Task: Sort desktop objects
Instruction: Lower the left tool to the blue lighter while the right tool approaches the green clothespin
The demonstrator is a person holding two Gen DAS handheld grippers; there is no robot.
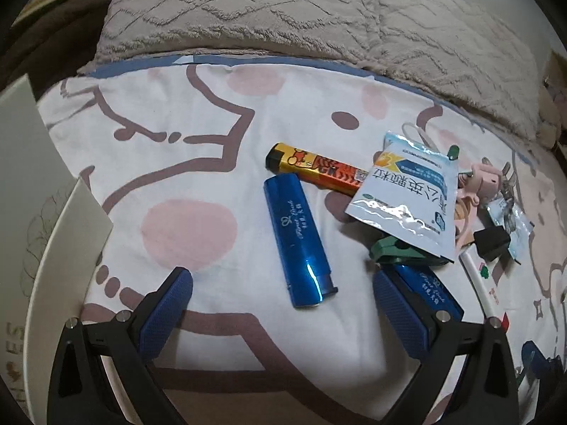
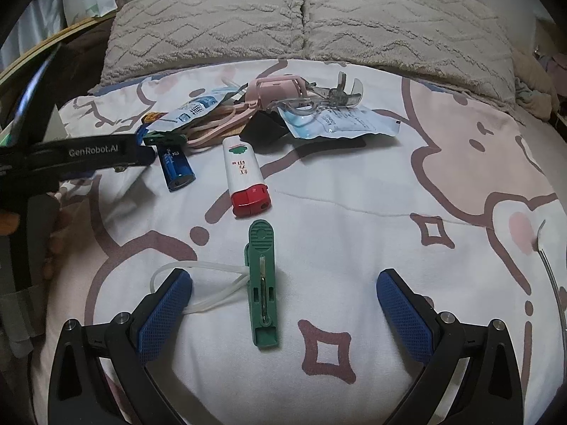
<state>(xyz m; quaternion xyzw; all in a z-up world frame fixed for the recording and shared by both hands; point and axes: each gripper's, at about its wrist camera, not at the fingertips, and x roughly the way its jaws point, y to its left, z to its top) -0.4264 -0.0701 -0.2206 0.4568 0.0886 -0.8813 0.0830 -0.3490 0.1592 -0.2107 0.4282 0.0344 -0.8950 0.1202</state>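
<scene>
My left gripper (image 1: 281, 313) hung over the bedsheet (image 1: 198, 141) with its fingers (image 1: 166, 313) spread wide and grasping nothing. A blue lighter (image 1: 297, 239) lay on the sheet between and just ahead of them, running away from me. A second blue lighter (image 1: 430, 288) lay against the inner side of the right-hand finger; I could not tell whether they touched. Beyond it a green clip (image 1: 389, 249) poked out from under a silver-blue sachet (image 1: 407, 200), which also overlapped one end of a yellow-orange lighter (image 1: 312, 170). To the right sat a white stick with a red cap (image 1: 482, 283) and a small black block (image 1: 492, 242).

My right gripper (image 2: 283, 313) was likewise released, its fingers (image 2: 404, 313) apart and empty. A green clothes peg (image 2: 263, 285) lay lengthwise between them, with a thin white loop (image 2: 202, 283) trailing from it to the left-hand finger. Farther on was the white stick, red cap towards me, then the heap: blue lighter, sachets, a pink cord bundle (image 2: 226, 117) and a clear plastic piece (image 2: 336, 94). A grey quilted pillow (image 2: 301, 24) closed off the far edge of the bed.
</scene>
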